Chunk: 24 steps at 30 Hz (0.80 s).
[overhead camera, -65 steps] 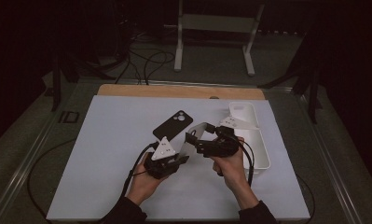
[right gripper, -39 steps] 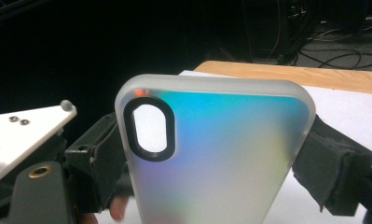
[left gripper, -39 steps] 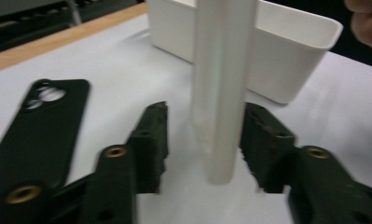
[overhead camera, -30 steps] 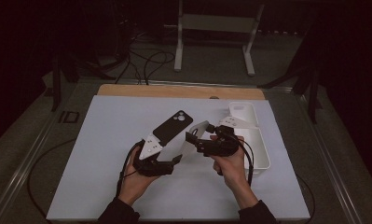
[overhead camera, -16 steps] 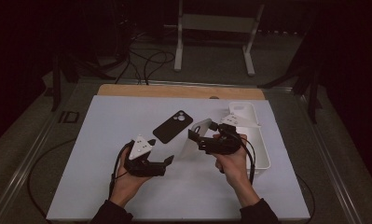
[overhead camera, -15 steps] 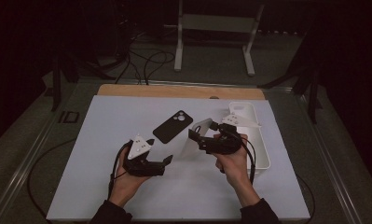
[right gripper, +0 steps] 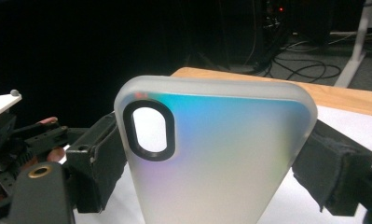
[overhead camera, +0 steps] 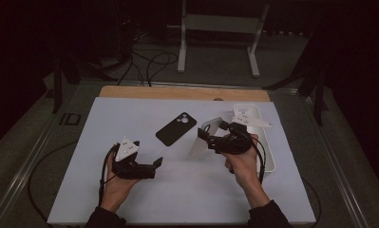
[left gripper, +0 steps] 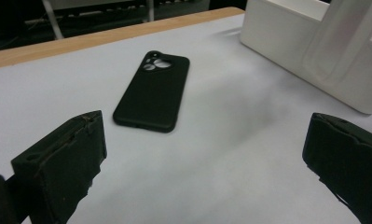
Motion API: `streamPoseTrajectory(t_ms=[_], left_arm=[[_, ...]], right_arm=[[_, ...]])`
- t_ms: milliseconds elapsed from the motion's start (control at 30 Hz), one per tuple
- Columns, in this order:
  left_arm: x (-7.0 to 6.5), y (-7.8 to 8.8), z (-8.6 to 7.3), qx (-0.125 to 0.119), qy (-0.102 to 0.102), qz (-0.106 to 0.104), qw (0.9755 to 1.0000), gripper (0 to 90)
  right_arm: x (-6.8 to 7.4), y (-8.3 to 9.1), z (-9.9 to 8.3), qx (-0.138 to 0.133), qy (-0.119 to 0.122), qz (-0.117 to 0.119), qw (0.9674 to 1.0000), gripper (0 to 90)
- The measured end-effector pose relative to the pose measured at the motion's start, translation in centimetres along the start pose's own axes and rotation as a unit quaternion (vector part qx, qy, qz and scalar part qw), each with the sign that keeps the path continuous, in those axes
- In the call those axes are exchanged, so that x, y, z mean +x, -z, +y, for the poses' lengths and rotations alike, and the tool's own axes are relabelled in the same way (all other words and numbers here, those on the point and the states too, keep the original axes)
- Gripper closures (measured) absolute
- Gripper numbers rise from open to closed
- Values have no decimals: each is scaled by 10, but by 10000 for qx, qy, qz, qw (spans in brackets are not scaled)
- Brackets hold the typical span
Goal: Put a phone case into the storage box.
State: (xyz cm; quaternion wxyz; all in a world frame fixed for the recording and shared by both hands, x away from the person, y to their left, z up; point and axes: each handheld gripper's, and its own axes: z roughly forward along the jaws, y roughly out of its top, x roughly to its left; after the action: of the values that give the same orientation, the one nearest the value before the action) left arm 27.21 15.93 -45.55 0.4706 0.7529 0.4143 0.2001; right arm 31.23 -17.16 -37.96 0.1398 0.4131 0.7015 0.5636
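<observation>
A frosted translucent phone case [right gripper: 221,154] with an iridescent sheen and an oval camera hole stands upright between the jaws of my right gripper [right gripper: 216,177], which is shut on its two long sides. From above, that case [overhead camera: 202,138] hangs over the mat left of the right gripper [overhead camera: 211,139]. A black phone case [overhead camera: 176,128] lies flat, back up, at the mat's middle; it also lies ahead of my left gripper [left gripper: 202,163] as the black case [left gripper: 153,91]. The left gripper [overhead camera: 155,165] sits low at the front left. Its jaws have just been opening, with nothing between them.
A white rectangular tray [overhead camera: 267,147] stands at the mat's right side, behind my right hand, seen as a white wall [left gripper: 286,51] from the left gripper. The white mat [overhead camera: 120,118] lies on a wooden board [overhead camera: 177,92]. Cables and a stand's legs lie beyond the table.
My left gripper has drawn away from the translucent case, going left and nearer the person, and its jaws stand wider. The right gripper keeps the case in the same place.
</observation>
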Motion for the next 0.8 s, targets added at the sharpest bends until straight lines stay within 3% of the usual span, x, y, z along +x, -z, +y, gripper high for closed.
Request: streamPoseTrajectory(t_ms=[200, 467, 800], left_arm=[[10, 8, -8, -138, 200, -35, 9997, 1], [25, 24, -20, -324, 295, 130, 9990, 0], [38, 39, -36, -272, 286, 360, 9986, 1]], right_arm=[[-6, 3, 5, 9, 34, -118, 9999, 170], [-20, 6, 11, 44, -7, -342, 9994, 170], [-33, 8, 20, 69, 58, -589, 9982, 170]])
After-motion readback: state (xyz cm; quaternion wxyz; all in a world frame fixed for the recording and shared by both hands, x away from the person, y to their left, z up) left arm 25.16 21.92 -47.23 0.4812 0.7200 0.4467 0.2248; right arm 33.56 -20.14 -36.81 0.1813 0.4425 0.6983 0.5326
